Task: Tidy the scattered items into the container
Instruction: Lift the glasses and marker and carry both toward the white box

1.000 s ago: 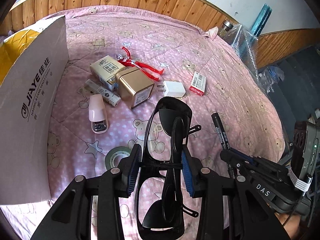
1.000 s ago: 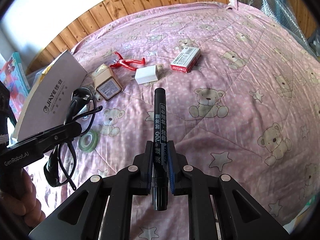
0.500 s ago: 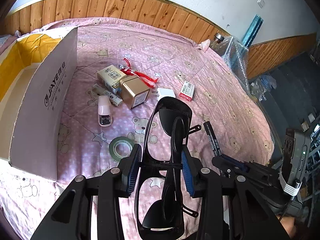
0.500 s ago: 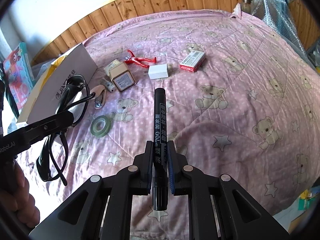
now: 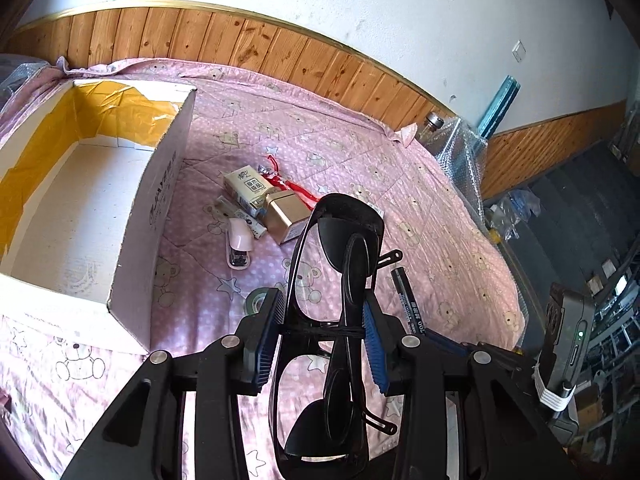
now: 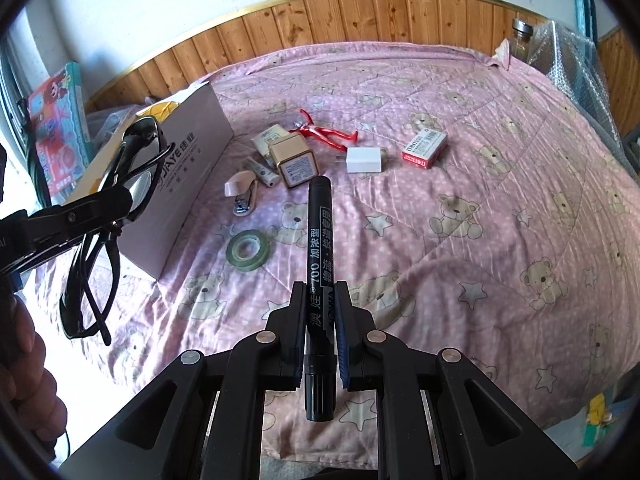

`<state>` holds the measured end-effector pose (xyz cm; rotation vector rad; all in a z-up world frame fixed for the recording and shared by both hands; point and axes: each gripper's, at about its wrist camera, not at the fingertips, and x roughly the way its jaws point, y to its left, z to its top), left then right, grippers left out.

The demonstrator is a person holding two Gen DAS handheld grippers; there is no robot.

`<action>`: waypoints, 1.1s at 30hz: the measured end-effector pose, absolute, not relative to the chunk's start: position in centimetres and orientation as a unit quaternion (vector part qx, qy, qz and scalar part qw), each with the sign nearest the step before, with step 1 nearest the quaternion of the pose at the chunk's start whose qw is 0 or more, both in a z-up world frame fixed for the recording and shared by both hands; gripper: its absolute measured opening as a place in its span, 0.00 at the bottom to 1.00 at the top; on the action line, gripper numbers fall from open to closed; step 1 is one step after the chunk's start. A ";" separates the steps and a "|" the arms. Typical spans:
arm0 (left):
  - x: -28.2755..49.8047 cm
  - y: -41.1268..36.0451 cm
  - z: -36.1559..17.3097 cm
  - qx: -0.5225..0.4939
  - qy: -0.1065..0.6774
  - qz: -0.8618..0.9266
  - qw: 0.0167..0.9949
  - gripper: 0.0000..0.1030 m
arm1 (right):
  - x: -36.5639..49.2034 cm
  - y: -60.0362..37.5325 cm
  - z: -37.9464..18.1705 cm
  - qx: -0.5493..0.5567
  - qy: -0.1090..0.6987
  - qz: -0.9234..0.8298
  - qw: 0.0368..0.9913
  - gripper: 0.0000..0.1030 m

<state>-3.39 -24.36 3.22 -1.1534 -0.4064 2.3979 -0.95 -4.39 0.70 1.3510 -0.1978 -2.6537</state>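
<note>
My left gripper (image 5: 322, 308) is shut on folded black glasses (image 5: 344, 240), held in the air to the right of the open white cardboard box (image 5: 160, 184) with its yellow lining. My right gripper (image 6: 320, 294) is shut on a black marker (image 6: 318, 220) above the pink bedspread. On the bedspread lie a pink stapler (image 6: 240, 184), a green tape roll (image 6: 248, 249), a gold box (image 6: 294, 160), a cream carton (image 5: 248, 188), a red toy figure (image 6: 328, 134), a white charger (image 6: 363, 160) and a red-and-white small box (image 6: 425, 148). The box's inside shows nothing in it.
A wood-panelled wall (image 5: 240, 44) runs behind the bed. A glass jar (image 6: 522, 36) and bubble wrap (image 6: 572, 64) sit at the far right corner. A picture book (image 6: 60, 132) leans behind the box. A hand (image 6: 24, 380) holds the left gripper's handle.
Both grippers have risen and drawn back from the bedspread. The left one swung toward the box, so the box's inside now shows. Both grips are unchanged.
</note>
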 end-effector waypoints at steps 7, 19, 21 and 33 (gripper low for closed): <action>-2.6 -26.7 4.5 -0.402 -0.166 0.874 0.218 0.39 | -1.2 -5.9 2.0 0.443 -0.055 -0.890 0.094 0.13; -1.7 -30.7 6.0 -0.373 -0.199 0.884 0.198 0.39 | -1.8 -10.6 4.4 0.424 -0.025 -0.893 0.146 0.13; -1.6 -31.1 6.1 -0.371 -0.203 0.885 0.197 0.39 | -1.8 -11.0 4.8 0.421 -0.024 -0.894 0.150 0.13; -1.3 -33.6 6.9 -0.352 -0.222 0.890 0.187 0.39 | -3.0 -12.9 7.4 0.400 -0.017 -0.900 0.173 0.13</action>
